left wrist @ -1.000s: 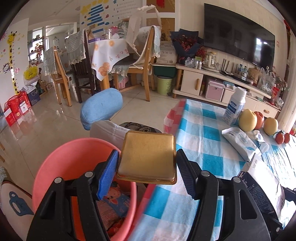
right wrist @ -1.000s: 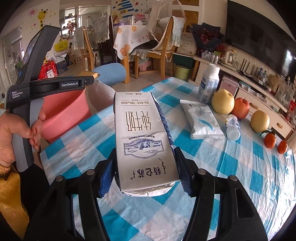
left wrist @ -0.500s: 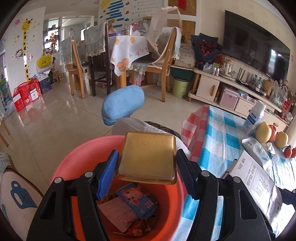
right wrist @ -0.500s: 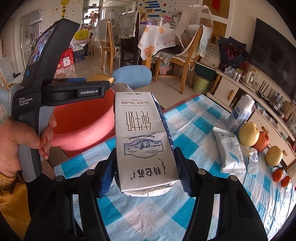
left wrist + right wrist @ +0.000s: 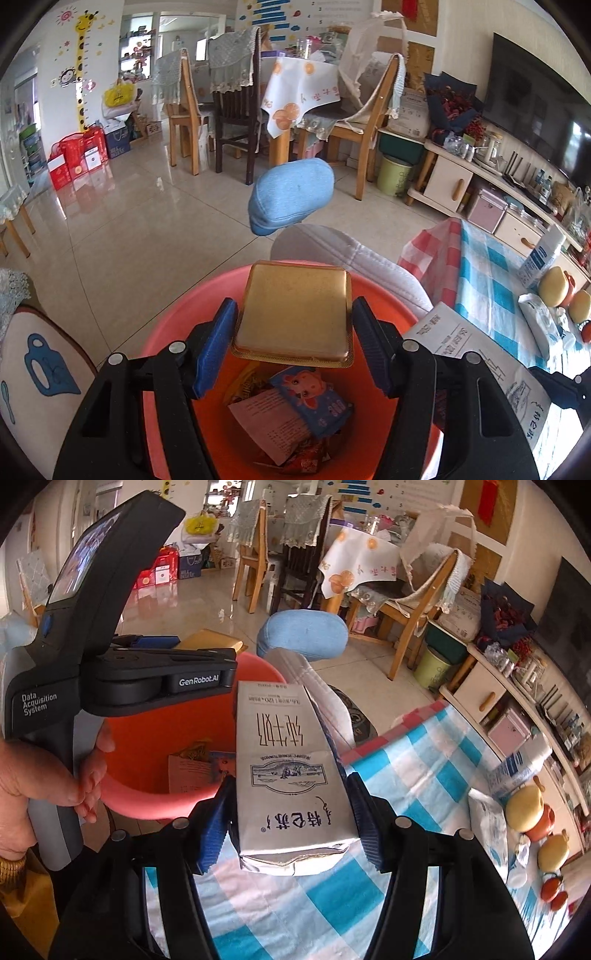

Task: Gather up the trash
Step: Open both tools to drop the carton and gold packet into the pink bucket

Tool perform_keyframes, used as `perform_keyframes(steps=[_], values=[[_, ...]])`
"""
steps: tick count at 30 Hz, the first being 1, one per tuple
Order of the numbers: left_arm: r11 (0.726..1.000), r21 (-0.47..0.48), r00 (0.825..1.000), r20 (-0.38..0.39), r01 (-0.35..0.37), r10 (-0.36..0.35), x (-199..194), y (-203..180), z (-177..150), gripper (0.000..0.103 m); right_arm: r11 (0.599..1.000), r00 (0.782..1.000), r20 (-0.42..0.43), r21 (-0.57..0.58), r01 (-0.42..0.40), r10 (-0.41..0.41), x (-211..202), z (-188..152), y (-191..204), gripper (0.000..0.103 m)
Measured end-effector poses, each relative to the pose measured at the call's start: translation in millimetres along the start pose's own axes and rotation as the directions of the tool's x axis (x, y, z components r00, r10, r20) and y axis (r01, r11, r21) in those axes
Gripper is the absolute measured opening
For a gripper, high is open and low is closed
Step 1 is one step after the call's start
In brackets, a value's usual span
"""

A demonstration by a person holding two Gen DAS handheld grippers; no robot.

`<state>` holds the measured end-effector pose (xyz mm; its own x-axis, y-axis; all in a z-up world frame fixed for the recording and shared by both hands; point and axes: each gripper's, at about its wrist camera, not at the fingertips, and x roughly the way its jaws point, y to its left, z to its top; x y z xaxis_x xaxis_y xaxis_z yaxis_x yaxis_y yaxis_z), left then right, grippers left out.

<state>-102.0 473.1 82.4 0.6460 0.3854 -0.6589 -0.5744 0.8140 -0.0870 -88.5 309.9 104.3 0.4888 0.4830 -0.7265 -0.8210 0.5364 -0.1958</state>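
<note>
My left gripper (image 5: pixel 293 328) is shut on a flat gold foil tray (image 5: pixel 295 314) and holds it over the red plastic basin (image 5: pixel 177 325), which has several wrappers and papers (image 5: pixel 291 413) in its bottom. My right gripper (image 5: pixel 290 812) is shut on a white milk carton (image 5: pixel 284 771) with black Chinese print, held above the table edge just right of the basin (image 5: pixel 155 734). The carton also shows in the left wrist view (image 5: pixel 476 354). The left gripper's body (image 5: pixel 122 675) shows in the right wrist view.
A blue-and-white checked tablecloth (image 5: pixel 413 760) carries a white bottle (image 5: pixel 517 768), a wipes pack (image 5: pixel 491 827), pears (image 5: pixel 524 808), an apple and small oranges. A blue cushion (image 5: pixel 291 195) and white chair back (image 5: pixel 351 254) stand behind the basin. Dining chairs and a TV cabinet stand farther off.
Both grippers have moved left toward the basin. The gold tray went from beside the basin's rim to over its inside. The carton went from over the table to its left edge.
</note>
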Motion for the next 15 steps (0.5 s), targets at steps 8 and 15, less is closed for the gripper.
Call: perform_keyframes(steps=[8, 15], values=[[0.999, -0.032, 1.0, -0.026, -0.018, 0.017, 8, 13, 0, 0.065, 0.998, 1.0, 0.009, -0.065, -0.021, 0.022, 14, 14, 22, 0.062], [0.999, -0.035, 0.999, -0.027, -0.039, 0.038, 11, 13, 0, 0.087, 0.997, 1.0, 0.015, -0.078, -0.026, 0.028, 16, 10, 24, 0.075]])
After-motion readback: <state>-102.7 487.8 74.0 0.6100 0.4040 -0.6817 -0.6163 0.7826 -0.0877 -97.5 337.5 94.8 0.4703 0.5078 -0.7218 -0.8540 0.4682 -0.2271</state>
